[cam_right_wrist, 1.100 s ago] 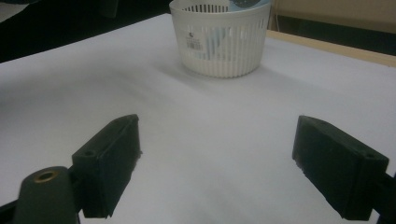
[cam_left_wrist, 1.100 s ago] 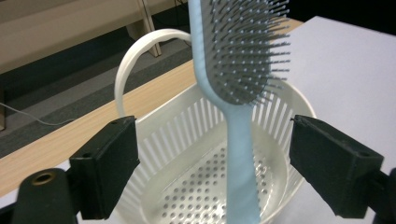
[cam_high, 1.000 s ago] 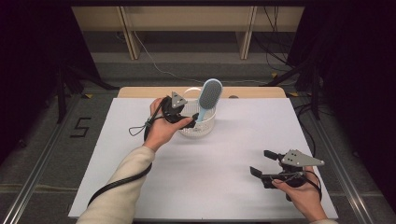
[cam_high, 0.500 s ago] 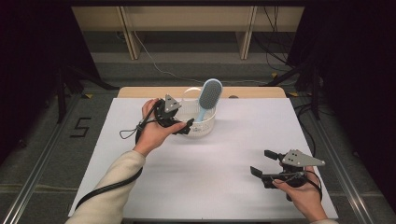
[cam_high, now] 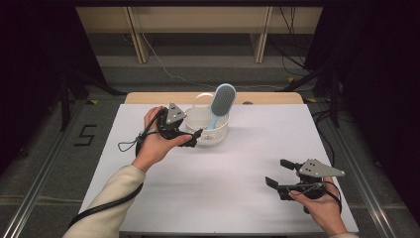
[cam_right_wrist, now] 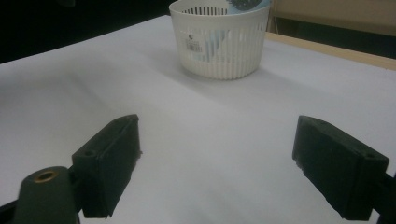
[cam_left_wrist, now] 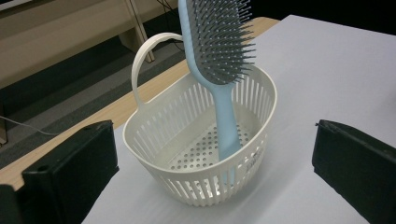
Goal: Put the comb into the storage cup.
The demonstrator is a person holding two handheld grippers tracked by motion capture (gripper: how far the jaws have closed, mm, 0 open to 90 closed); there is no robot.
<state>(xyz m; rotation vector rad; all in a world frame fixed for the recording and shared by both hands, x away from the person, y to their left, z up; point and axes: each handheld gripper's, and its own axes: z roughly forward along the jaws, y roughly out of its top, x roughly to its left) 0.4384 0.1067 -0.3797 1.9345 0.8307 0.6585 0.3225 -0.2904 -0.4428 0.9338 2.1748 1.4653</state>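
Note:
A light blue hairbrush [cam_high: 222, 99] stands handle-down in a white slatted basket [cam_high: 218, 136] at the back middle of the white table. It leans on the rim with its bristle head above it. My left gripper [cam_high: 194, 139] hovers just left of the basket. Its jaws have just been opening and now stand open, with nothing between them. In the left gripper view the brush [cam_left_wrist: 219, 42] and basket [cam_left_wrist: 140, 140] lie ahead of the wide jaws of the left gripper [cam_left_wrist: 212, 177]. My right gripper [cam_high: 277, 172] rests open near the front right, with its jaws empty.
The right gripper [cam_right_wrist: 233, 163] faces the basket [cam_right_wrist: 219, 51] across bare white tabletop [cam_right_wrist: 154, 93]. A wooden table edge [cam_high: 267, 98] runs behind the basket. The left gripper's cable [cam_high: 130, 145] loops on the table beside the hand. Dark floor and cables surround the table.
My left gripper has let go of the brush and drawn back to the left, away from the basket, with its jaws spread. The brush stays leaning in the basket. The right gripper has kept still.

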